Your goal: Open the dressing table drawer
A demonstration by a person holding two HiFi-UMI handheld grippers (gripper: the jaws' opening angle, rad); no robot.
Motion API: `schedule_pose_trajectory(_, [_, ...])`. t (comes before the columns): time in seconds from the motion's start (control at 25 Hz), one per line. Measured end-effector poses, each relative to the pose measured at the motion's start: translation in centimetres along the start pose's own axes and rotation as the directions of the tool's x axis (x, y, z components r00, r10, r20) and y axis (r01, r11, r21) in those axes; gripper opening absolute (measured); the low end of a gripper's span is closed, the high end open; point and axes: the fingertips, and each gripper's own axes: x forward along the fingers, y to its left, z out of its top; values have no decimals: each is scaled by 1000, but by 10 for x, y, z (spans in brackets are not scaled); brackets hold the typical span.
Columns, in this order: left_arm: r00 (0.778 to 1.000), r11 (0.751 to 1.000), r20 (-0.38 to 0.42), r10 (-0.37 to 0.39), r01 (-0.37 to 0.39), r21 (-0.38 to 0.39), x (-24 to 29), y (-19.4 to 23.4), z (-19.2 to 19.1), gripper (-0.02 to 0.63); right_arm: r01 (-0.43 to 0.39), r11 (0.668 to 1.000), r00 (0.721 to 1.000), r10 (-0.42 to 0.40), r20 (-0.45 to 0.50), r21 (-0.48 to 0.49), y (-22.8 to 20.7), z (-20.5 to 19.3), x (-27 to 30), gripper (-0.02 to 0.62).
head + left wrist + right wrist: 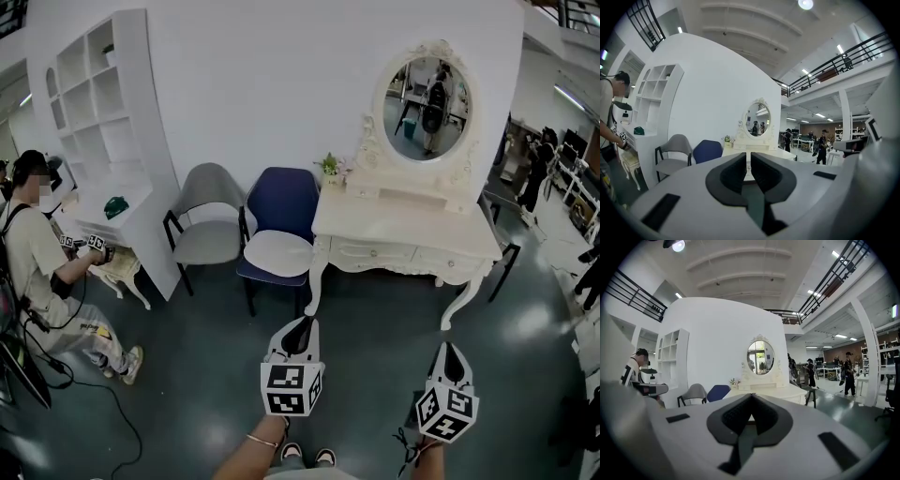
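Left gripper [300, 326]: held low in the head view; jaws brought all but together, only a slit left between them; nothing is gripped
Right gripper [452, 356]: held low to the right; jaw tips closed on each other; nothing is held
Dressing table [403, 225]: set against the white wall under the oval mirror [427, 108]; well apart from both grippers
Drawer [375, 253]: found in the table's front, below the top; seen closed; its long axis is laid left to right across the view
Bearing: the drawer is placed ahead, up-frame of both tools; right of the left gripper, left of the right gripper
Nearer hand: neither is clearly favoured; a long forward approach is judged necessary before any handle can be reached
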Motion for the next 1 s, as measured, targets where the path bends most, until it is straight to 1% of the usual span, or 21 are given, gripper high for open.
schedule_pose_trajectory(0.36, [1000, 1000, -14, -21, 21, 1, 0, 3, -5, 28, 13, 1000, 1000, -13, -9, 10, 4, -7, -2, 6])
schedule_pose_trajectory(0.44, [999, 999, -17, -32, 32, 3, 1, 3, -4, 84, 15, 1000, 1000, -15, -7, 14, 5, -7, -2, 6])
schedule_pose_trajectory(0.6, [999, 999, -17, -34, 34, 15, 3, 8, -2, 89, 21, 1000, 1000, -21, -4, 18, 9, -6, 0, 6])
schedule_pose_trajectory(1.0, [998, 998, -23, -52, 52, 29, 7, 22, 1, 153, 50, 998, 999, -50, -2, 26, 21, -4, 2, 6])
